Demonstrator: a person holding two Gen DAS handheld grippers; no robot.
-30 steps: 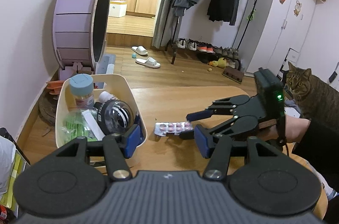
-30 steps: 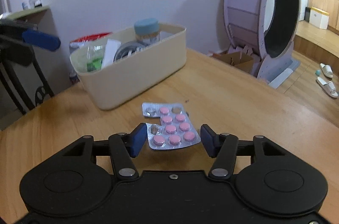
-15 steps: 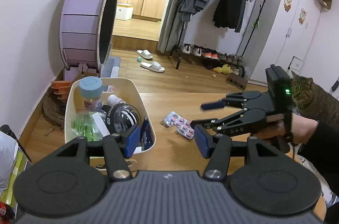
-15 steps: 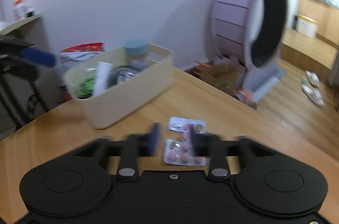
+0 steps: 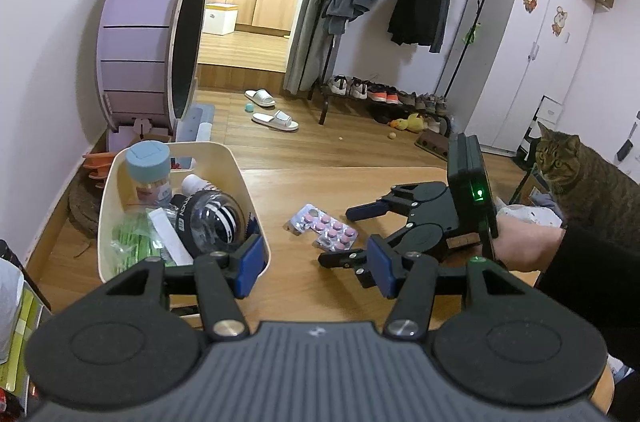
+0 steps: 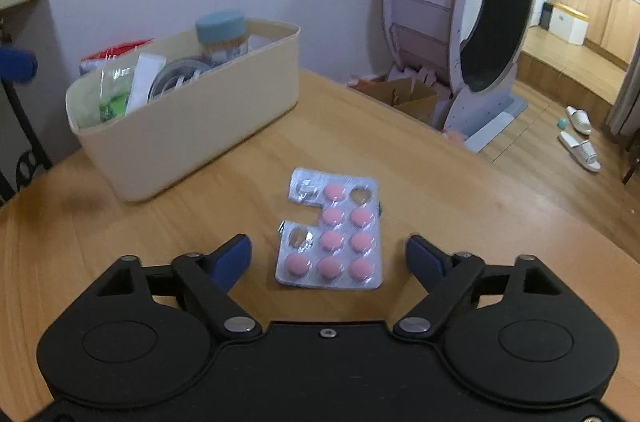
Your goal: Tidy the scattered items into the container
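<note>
Container (image 5: 256, 222) at left on the table (image 6: 460, 206), holding a blue-capped jar (image 5: 148, 170), green packet (image 5: 132, 242), clear ball (image 5: 212, 218). Left gripper (image 5: 314, 262) apart, empty, near its rim. Blister pack of pink pills (image 6: 332, 234) lies flat mid-table, outside. Right gripper (image 6: 328, 258) just widened, jaws apart either side of the pack, not pinching; pickup probably imminent

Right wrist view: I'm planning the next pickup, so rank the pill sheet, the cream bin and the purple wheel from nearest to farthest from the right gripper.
1. Pill sheet: flat on the table between the open fingers of the right gripper.
2. Cream bin: farther back, to the left.
3. Purple wheel: on the floor beyond the table, to the right.
</note>
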